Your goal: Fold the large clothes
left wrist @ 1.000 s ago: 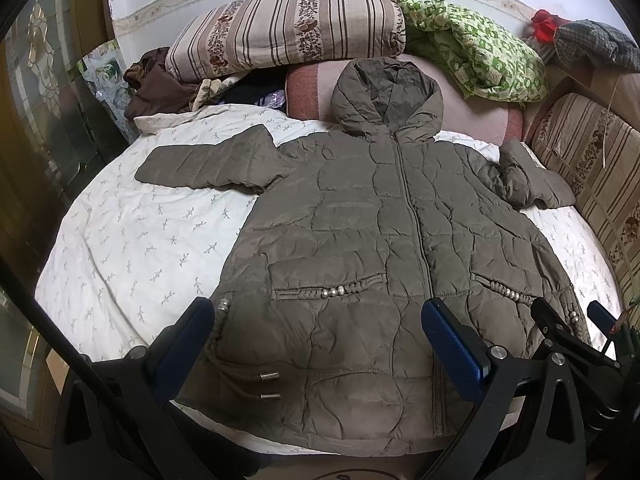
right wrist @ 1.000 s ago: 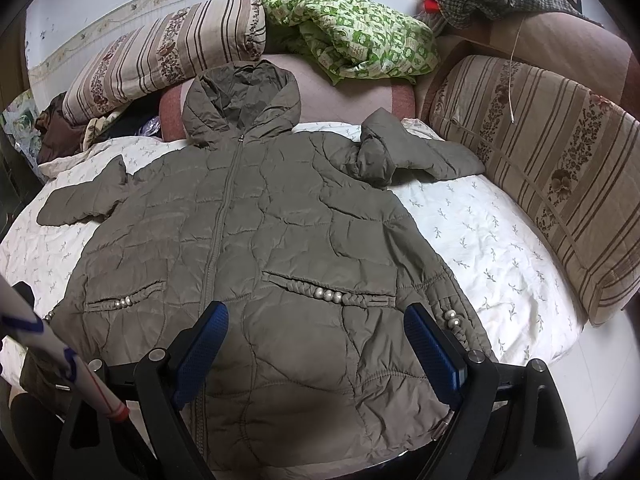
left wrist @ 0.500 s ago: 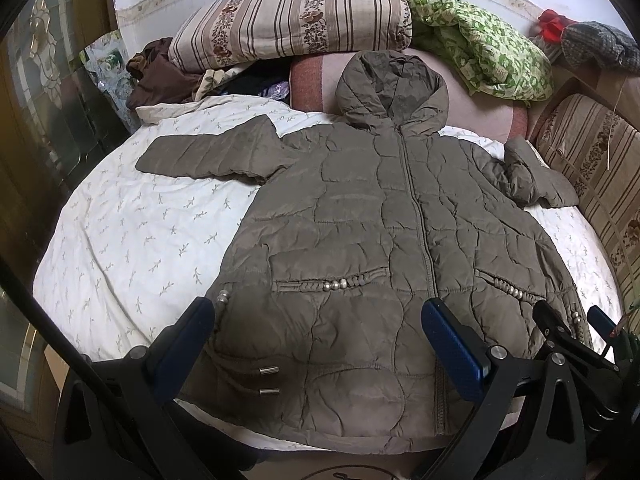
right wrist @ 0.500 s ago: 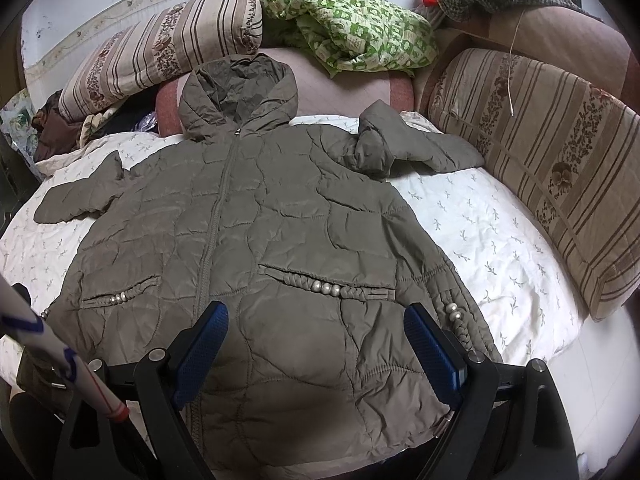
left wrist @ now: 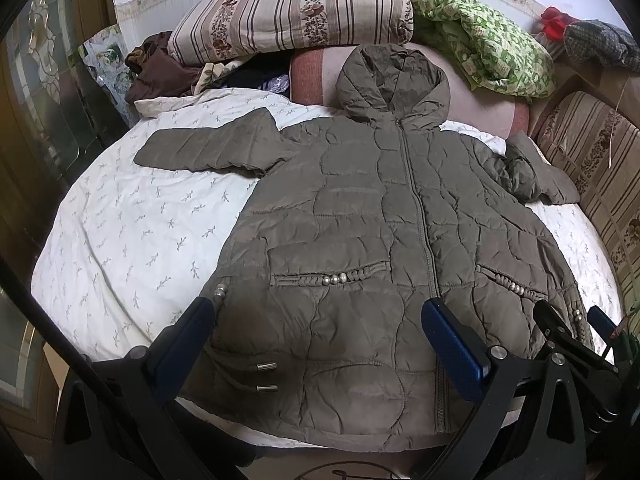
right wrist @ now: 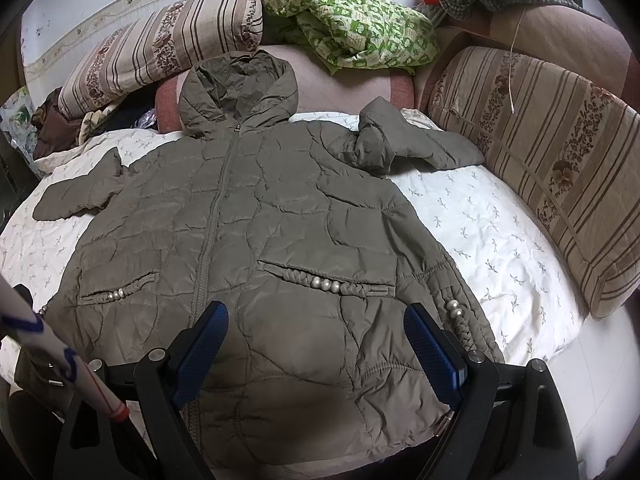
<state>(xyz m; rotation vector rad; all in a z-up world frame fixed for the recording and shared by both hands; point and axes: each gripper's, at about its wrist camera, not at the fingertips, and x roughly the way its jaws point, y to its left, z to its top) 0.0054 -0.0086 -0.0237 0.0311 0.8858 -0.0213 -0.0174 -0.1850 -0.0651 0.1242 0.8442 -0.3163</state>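
Observation:
An olive-brown quilted hooded coat lies flat, front up and zipped, on a bed with a white leaf-print sheet. Its hood rests against a pink cushion; its sleeves spread to both sides. It also shows in the right wrist view. My left gripper is open and empty, held above the coat's lower hem on the left half. My right gripper is open and empty above the lower hem on the right half. The right gripper's fingers show at the lower right of the left wrist view.
Striped pillows, a green patterned blanket and a pile of dark clothes lie at the head of the bed. A striped bolster lines the right side. A dark cabinet stands on the left.
Both grippers have drifted slightly forward and down over the coat's hem. The coat has not moved, and both stay open.

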